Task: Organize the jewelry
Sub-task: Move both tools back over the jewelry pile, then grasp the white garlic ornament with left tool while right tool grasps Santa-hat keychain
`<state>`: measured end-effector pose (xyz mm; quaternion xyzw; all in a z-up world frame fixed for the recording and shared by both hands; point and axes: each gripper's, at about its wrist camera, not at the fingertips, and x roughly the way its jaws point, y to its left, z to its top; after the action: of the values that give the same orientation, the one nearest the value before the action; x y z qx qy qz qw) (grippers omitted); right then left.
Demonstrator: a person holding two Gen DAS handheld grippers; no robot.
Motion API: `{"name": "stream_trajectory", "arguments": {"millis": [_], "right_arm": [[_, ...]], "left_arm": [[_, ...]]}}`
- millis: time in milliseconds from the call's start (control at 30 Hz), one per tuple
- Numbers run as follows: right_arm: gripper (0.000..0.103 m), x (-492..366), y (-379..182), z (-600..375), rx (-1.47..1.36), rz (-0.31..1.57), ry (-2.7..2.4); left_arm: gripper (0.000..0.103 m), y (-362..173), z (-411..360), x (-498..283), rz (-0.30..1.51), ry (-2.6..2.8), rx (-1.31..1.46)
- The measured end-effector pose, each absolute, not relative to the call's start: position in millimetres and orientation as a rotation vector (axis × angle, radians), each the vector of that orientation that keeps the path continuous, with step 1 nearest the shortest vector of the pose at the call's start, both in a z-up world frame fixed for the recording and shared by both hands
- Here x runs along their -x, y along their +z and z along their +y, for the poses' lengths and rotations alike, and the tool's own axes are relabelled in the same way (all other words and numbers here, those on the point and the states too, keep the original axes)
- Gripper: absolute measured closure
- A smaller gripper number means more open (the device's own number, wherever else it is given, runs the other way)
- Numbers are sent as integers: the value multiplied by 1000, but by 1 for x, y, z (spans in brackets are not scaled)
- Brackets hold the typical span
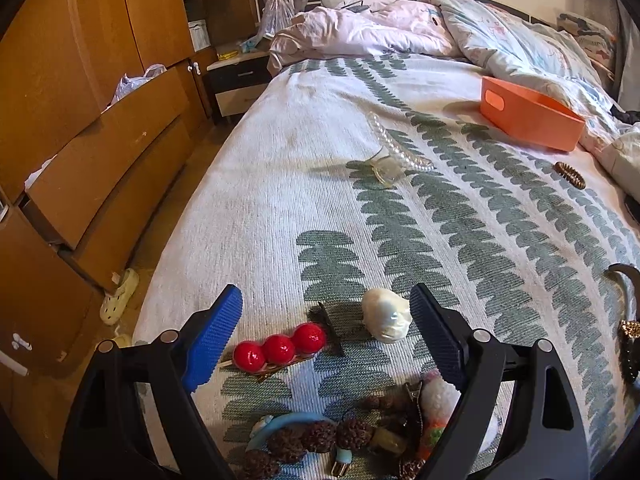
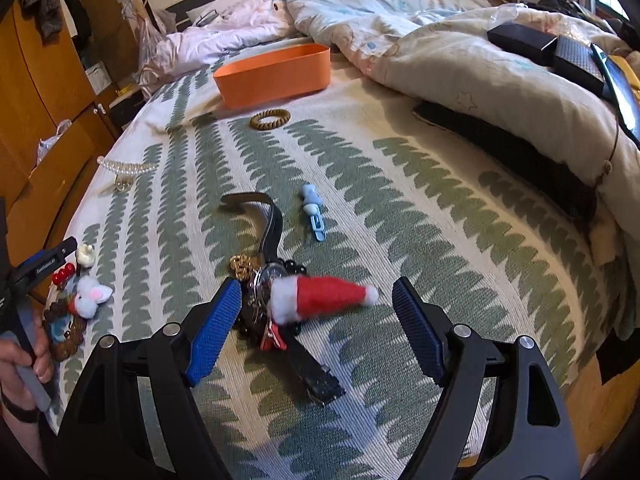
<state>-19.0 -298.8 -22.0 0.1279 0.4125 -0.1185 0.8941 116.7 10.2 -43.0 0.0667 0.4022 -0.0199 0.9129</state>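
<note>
I saw a red hair clip (image 1: pixel 279 349) with three balls lying flat beside a white clip (image 1: pixel 387 319). A black-strapped watch (image 2: pixel 272 264) lay under a tiny Santa hat (image 2: pixel 320 298). Far off sat the empty orange bin (image 2: pixel 276 74), a brown coil hair tie (image 2: pixel 270 119) just before it.

Each handheld gripper has a black plastic frame of two angled arms with triangular cut-outs, joined by round silver pivot pins. The left gripper (image 1: pixel 326 332) carries bright blue pads with a fine ribbed texture on the inner faces of its jaws, and the right gripper (image 2: pixel 318 324) is built the same way. In the right wrist view, the person's left hand (image 2: pixel 24 364) grips a grey handle, and a dark band circles the wrist.
</note>
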Motion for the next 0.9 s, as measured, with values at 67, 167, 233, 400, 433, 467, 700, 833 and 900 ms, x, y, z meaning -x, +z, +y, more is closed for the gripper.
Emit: {"name": "stream_trajectory", "arguments": {"millis": [67, 167, 233, 400, 433, 467, 700, 833, 900], "right_arm": [[24, 19, -23, -299, -264, 858, -248], [24, 17, -27, -303, -284, 877, -251], [24, 16, -28, -303, -291, 879, -243], [24, 13, -32, -302, -301, 888, -234], [24, 12, -32, -302, -303, 890, -233], [24, 12, -33, -302, -304, 892, -233], [37, 2, -41, -297, -307, 917, -215], [40, -1, -42, -298, -322, 906, -216], [40, -3, -43, -302, -347, 911, -206]], "left_arm": [[18, -46, 9, -119, 842, -48, -137], [18, -51, 7, -122, 860, -54, -145], [18, -54, 5, -123, 868, -62, -147], [18, -57, 1, -126, 894, -92, -139], [18, -57, 1, -126, 898, -96, -140], [18, -58, 0, -126, 901, -95, -143], [18, -68, -5, -129, 935, -75, -179], [18, -70, -7, -129, 940, -70, -195], [20, -70, -7, -130, 942, -69, -196]]}}
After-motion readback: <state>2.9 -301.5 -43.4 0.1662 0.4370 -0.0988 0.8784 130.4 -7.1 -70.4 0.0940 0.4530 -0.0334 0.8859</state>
